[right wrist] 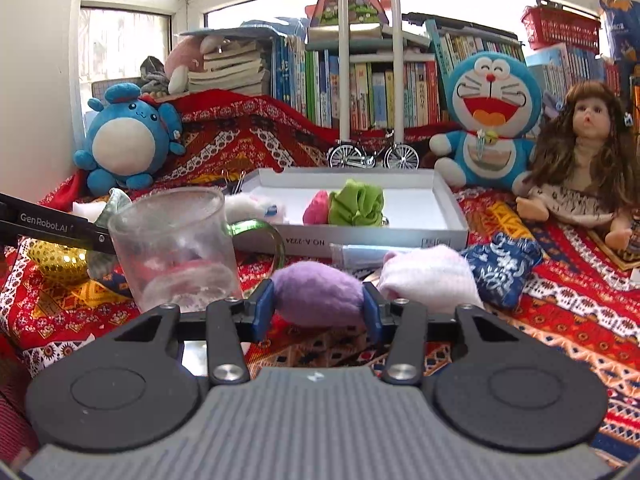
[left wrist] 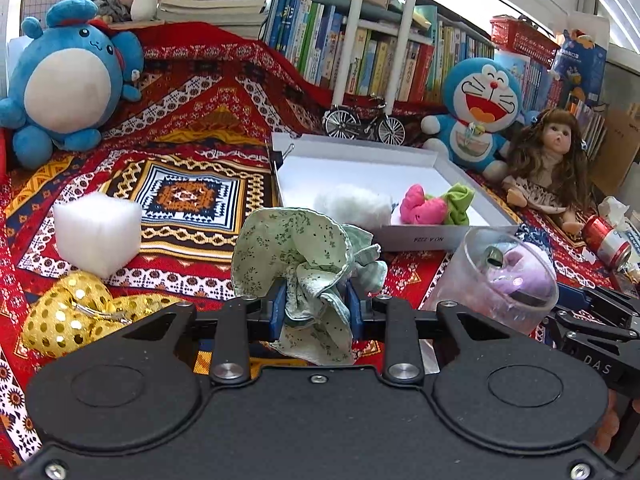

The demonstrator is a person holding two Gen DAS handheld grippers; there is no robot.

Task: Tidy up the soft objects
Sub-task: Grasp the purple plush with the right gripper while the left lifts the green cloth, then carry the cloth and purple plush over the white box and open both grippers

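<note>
Left gripper (left wrist: 316, 306) pinches green cloth (left wrist: 296, 256); right gripper (right wrist: 318, 306) squeezes purple pouch (right wrist: 318, 294), both short of tray (right wrist: 452, 204). Risk: cloth's loose folds slipping; glass (right wrist: 176, 248) close, easily knocked.

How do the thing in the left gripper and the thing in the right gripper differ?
The left gripper holds a pale green floral cloth, thin and crumpled into folds; the right gripper holds a purple plush piece, plump and rounded. The floral cloth is patterned and spills above its pads; the purple plush piece is plain and sits compactly between its pads. Both are soft and gripped.
</note>
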